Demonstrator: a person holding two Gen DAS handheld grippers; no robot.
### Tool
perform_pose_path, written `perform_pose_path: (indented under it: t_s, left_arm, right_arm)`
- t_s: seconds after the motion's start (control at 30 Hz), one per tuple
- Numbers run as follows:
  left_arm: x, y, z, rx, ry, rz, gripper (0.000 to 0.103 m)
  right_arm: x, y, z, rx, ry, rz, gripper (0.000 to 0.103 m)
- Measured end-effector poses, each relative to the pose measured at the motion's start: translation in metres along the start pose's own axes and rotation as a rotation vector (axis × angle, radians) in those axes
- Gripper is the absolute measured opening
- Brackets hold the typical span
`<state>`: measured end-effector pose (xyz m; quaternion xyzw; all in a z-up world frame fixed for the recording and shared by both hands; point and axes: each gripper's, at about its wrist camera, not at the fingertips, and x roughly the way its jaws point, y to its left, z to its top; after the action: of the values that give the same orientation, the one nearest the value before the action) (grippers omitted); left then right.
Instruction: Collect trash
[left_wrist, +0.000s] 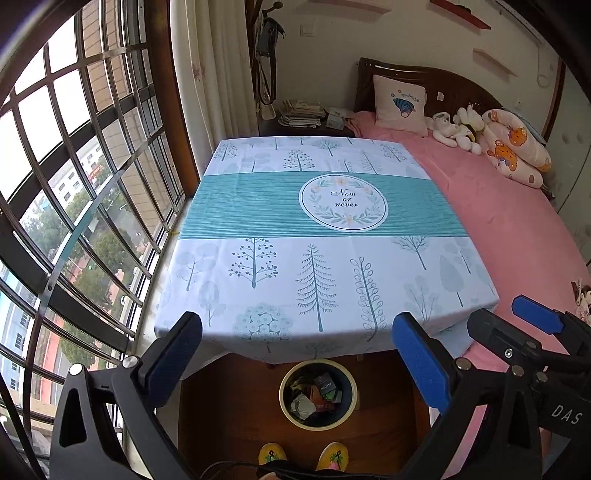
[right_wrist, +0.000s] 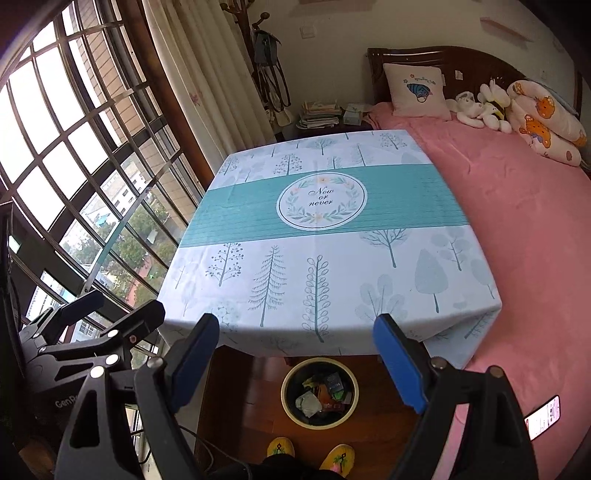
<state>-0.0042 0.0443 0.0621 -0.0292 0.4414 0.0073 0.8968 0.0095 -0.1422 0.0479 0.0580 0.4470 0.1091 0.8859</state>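
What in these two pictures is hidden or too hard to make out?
- Bin contents: crumpled wrappers, too small to identify in either view; its bottom is buried.
- Under the table: the hanging cloth hides it, both views.
- The person: only yellow slippers show; the bottom edge cuts off the rest.
- Phone on the bed: screen too small to read, right view.
- Left gripper and right gripper: jaws wide apart, bodies cut off.

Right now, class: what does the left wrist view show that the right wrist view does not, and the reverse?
Only the left wrist view shows the right tongs at its right edge. Only the right wrist view shows the left tongs at its left edge and a phone on the pink bed. Both show the tablecloth, the bin holding trash, and yellow slippers.
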Motion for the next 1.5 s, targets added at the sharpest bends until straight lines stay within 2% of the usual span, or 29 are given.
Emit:
perform_pose_path:
  t_s: [0.9, 1.5]
  left_arm:
    - [-0.005, 0.0, -0.007, -0.026, 0.001, 0.049, 0.102]
    - [-0.003, -0.004, -0.012, -0.02, 0.024, 0.036, 0.102]
  right_arm:
    - [0.001, -0.001, -0.002, -0.026, 0.003, 0.009, 0.086]
    - [0.002, -0.006, -0.008, -0.01, 0.022, 0.015, 0.086]
